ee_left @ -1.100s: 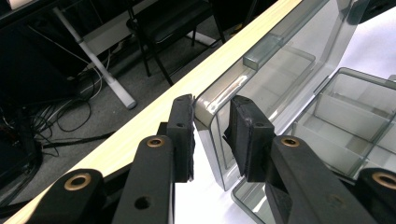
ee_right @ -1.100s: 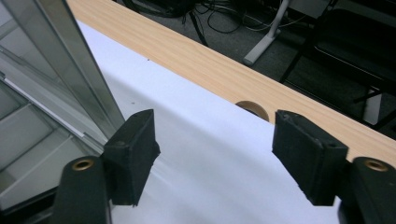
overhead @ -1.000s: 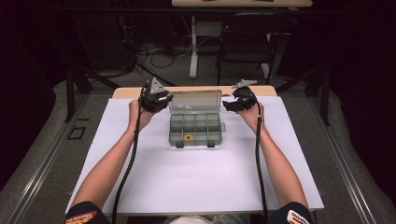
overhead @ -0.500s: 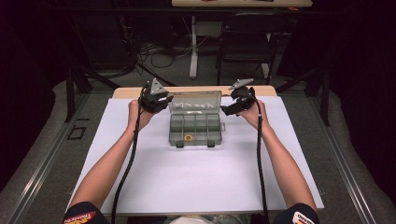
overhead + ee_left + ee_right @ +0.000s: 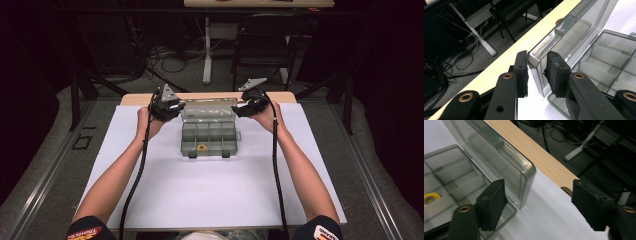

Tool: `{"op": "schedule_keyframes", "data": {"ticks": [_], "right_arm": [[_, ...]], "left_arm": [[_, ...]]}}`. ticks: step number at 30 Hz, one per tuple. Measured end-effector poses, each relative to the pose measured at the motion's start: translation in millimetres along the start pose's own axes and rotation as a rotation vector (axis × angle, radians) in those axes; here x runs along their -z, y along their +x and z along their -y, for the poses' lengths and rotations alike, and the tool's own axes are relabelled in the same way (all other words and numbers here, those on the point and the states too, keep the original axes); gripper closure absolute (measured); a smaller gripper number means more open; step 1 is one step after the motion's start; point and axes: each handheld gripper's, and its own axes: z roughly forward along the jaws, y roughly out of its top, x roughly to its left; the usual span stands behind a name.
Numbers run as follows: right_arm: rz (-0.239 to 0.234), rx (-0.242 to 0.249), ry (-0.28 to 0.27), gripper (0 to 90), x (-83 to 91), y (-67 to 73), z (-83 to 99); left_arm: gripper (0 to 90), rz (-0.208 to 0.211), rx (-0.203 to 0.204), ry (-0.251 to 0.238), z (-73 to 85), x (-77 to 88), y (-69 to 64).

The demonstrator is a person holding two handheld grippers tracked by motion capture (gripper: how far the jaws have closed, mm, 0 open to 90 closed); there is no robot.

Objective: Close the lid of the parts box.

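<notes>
Clear compartment box (image 5: 207,137) on the desk (image 5: 200,190): left tongs (image 5: 537,72) narrowly straddle its raised lid's (image 5: 564,37) corner; right tongs (image 5: 541,202) gape wide beside the opposite corner. Likely lid handling; next, close left tongs.

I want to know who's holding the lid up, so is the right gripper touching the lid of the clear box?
Apart. In the right gripper view the right gripper stands wide open around the lid corner, with white table showing between the lid's edge and the far jaw; the near jaw sits just short of it.
</notes>
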Motion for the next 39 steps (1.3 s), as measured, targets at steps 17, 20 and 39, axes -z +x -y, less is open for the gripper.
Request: {"op": "schedule_keyframes", "data": {"ticks": [17,20,39], "right_arm": [[-0.024,0.061,0.032,75.1,3.3,9.8,-13.7],[-0.021,0.08,0.041,75.7,5.5,11.8,-13.2],[0.028,0.151,0.017,76.9,16.3,32.3,1.9]], "left_arm": [[72.7,0.03,-0.017,0.019,0.2,2.2,2.1],[73.1,0.049,-0.005,0.019,1.1,3.6,2.8],[75.9,0.048,-0.072,0.022,11.3,16.8,-14.1]]}}
